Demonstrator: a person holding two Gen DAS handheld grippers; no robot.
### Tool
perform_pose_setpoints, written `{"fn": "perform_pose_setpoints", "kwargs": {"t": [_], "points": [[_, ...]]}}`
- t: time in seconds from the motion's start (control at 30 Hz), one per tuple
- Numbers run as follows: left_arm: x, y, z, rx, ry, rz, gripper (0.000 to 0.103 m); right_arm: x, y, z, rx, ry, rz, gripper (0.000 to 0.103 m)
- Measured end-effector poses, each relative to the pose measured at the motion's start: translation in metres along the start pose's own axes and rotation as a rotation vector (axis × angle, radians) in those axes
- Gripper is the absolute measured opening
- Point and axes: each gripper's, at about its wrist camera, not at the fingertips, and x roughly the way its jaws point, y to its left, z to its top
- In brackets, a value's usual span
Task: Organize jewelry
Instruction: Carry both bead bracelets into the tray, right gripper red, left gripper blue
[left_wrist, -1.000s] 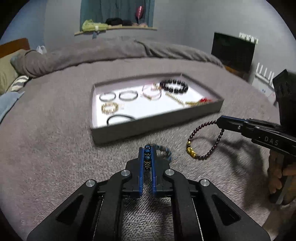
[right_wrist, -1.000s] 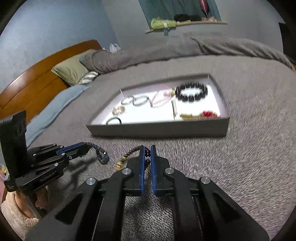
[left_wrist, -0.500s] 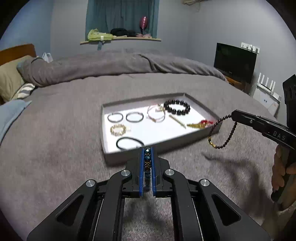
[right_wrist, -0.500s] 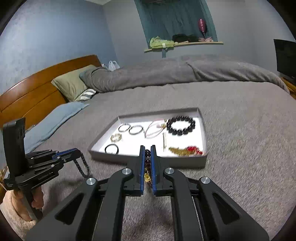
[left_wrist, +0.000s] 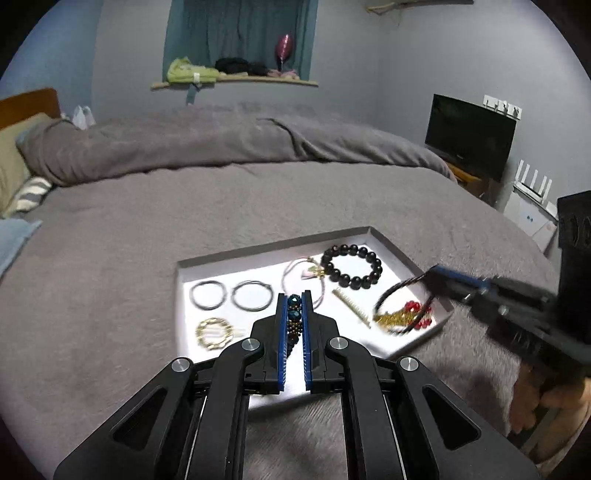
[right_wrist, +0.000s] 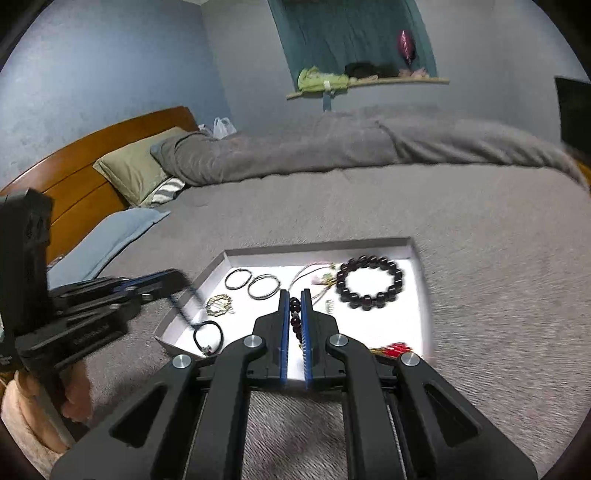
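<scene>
A string of blue faceted and small dark beads (left_wrist: 294, 317) is clamped between the jaws of the left gripper (left_wrist: 294, 301), and a bracelet of dark maroon round beads (right_wrist: 295, 317) is pinched the same way in the right gripper (right_wrist: 294, 295); from the left wrist view that maroon loop hangs, blurred, over the tray's right end. A second ago both pieces were at the level of the grey blanket, in front of the tray. Now both have been lifted clear and carried over the shallow grey tray with a white floor (left_wrist: 258, 254) that sits on the bed (left_wrist: 184, 206).

Inside the tray lie two thin dark rings (left_wrist: 231, 294) side by side, a gold openwork ring (left_wrist: 215, 333) nearer the front edge, a bracelet of large black beads (left_wrist: 351, 266) at the far right, a pink cord loop (left_wrist: 301, 273) touching it, a pale slim bar (left_wrist: 351, 307), and a gold and red tangle (left_wrist: 404, 315) at the right. A black elastic loop (right_wrist: 208, 338) shows only from the right wrist.

To my eye the pick-up is done and placing is what remains: each piece wants a bare white patch, and the right side looks crowded. Opening there could drop the maroon loop onto the tangle.
</scene>
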Motion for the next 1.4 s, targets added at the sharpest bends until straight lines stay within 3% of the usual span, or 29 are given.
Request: {"fn": "perform_pose_setpoints", "kwargs": {"t": [0.17,0.43,0.8,0.93,1.3,1.37,1.4], "points": [[0.032,0.008,0.004,-0.077,0.05,-0.094,0.008,0.026,-0.003,0.005,0.037,0.048,0.069,0.006],[0.068,0.03,-0.016,-0.112,0.168,-0.018,0.008,0.047,-0.021,-0.004,0.085,0.111,0.027,0.006],[0.081,0.025,-0.022,-0.069,0.218,0.003,0.008,0.067,-0.016,-0.014,0.094,0.178,-0.005,0.006],[0.087,0.028,-0.021,-0.061,0.224,0.048,0.008,0.069,-0.018,-0.015,0.096,0.177,-0.028,0.006],[0.093,0.023,-0.02,-0.048,0.212,0.022,0.008,0.073,-0.015,-0.02,0.078,0.196,-0.027,0.007],[0.091,0.027,-0.02,-0.059,0.206,0.032,0.012,0.07,-0.017,-0.02,0.085,0.188,-0.03,0.008],[0.089,0.028,-0.021,-0.063,0.2,0.04,0.023,0.069,-0.018,-0.02,0.087,0.185,-0.032,0.008]]}}
